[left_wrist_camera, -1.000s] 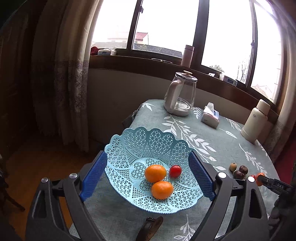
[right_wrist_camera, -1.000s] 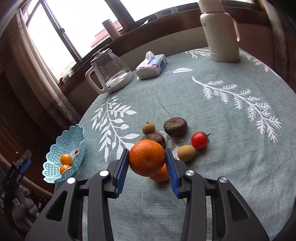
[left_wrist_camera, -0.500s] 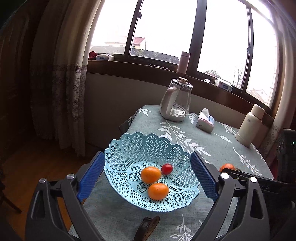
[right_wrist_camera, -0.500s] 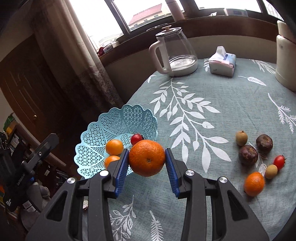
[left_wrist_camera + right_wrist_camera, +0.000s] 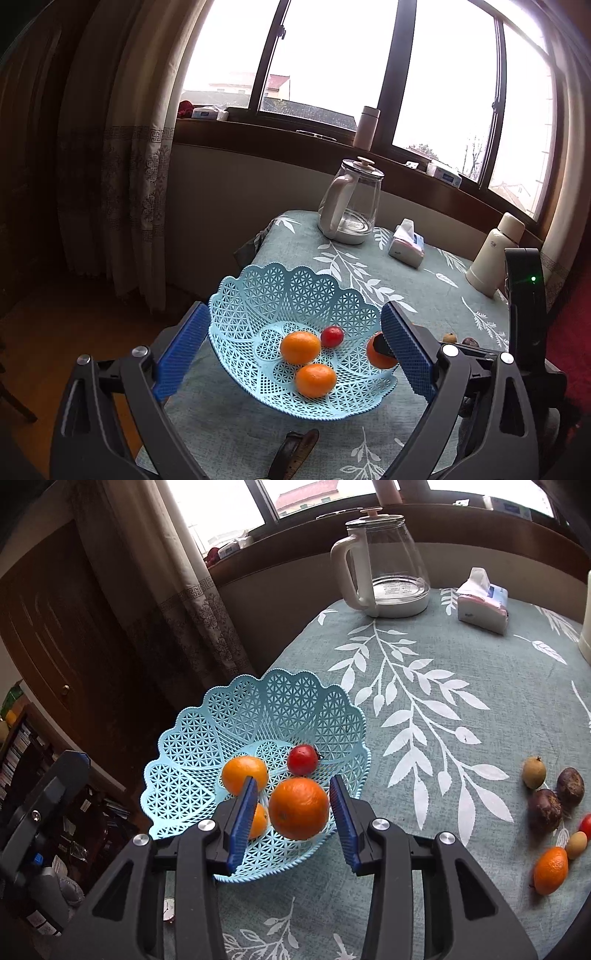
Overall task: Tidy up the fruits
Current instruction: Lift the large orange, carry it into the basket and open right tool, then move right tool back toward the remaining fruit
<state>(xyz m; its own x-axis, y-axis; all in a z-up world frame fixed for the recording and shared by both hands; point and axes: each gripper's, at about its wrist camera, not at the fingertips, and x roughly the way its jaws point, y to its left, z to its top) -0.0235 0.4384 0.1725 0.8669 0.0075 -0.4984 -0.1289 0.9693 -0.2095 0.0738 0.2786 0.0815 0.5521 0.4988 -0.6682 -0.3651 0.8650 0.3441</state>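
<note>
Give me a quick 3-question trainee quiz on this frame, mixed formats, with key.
1. True or false: the right gripper is clamped tight on the big orange.
2. How many fruits already lie in the basket? A) two B) three C) five
3. Fill in: the left gripper is ____ and holds nothing.

Key: 1 false, there are gaps between the orange and both pads; 2 B, two small oranges and a tomato; 3 open.

My home, a living room, curtain by big window, tablecloth table, kettle, tissue pack.
</note>
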